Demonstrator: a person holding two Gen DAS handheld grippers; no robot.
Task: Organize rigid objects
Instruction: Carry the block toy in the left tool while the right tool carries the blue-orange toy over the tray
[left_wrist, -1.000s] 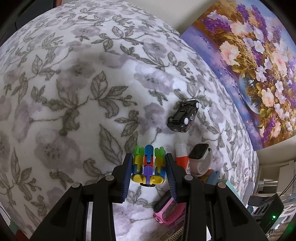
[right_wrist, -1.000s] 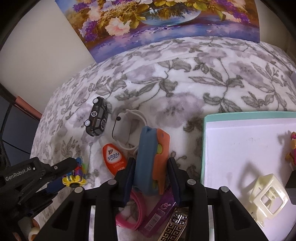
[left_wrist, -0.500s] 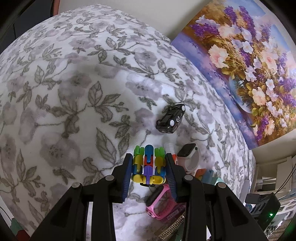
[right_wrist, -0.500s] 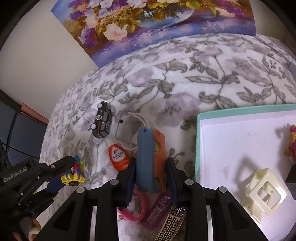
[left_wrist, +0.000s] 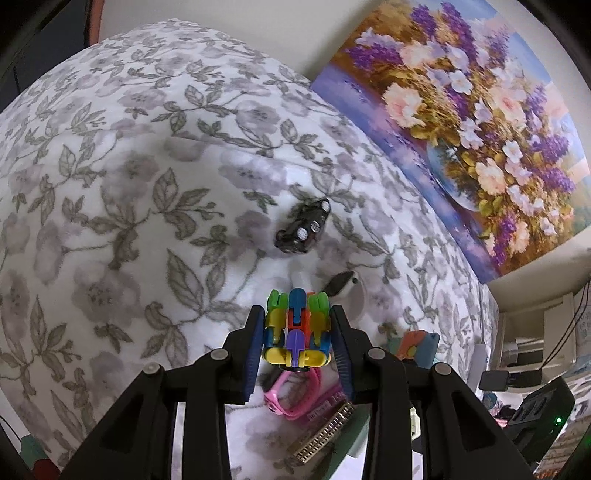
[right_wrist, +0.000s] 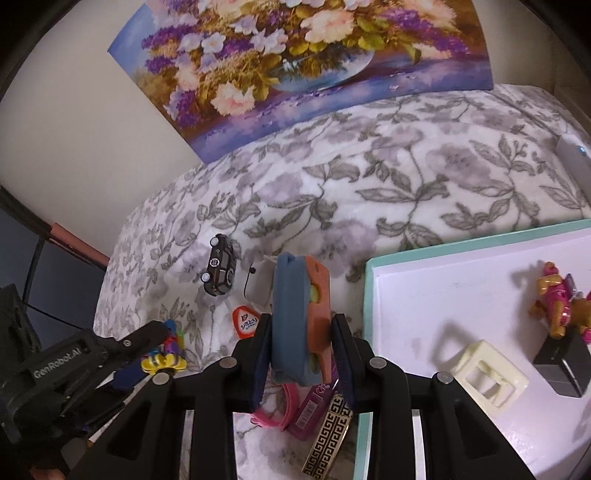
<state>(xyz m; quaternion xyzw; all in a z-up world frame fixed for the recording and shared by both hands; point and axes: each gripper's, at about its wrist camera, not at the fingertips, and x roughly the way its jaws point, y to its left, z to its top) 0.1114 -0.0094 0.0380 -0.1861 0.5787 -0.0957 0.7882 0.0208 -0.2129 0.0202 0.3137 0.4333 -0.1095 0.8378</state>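
A floral blanket (left_wrist: 147, 184) fills the left view; at lower centre the left gripper (left_wrist: 297, 332) is clamped on a block toy (left_wrist: 295, 332), lifted for sorting. In the right view, lower centre, the right gripper (right_wrist: 301, 339) is pinched on a case (right_wrist: 299, 314), the tray (right_wrist: 369, 295) at right.

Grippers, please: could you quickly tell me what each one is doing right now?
Left gripper: closed on the multicoloured block toy.
Right gripper: closed on the blue-and-orange case.

Grey-floral white blanket (left_wrist: 147, 177); black toy car (left_wrist: 303, 230); teal-rimmed tray (right_wrist: 369, 295).
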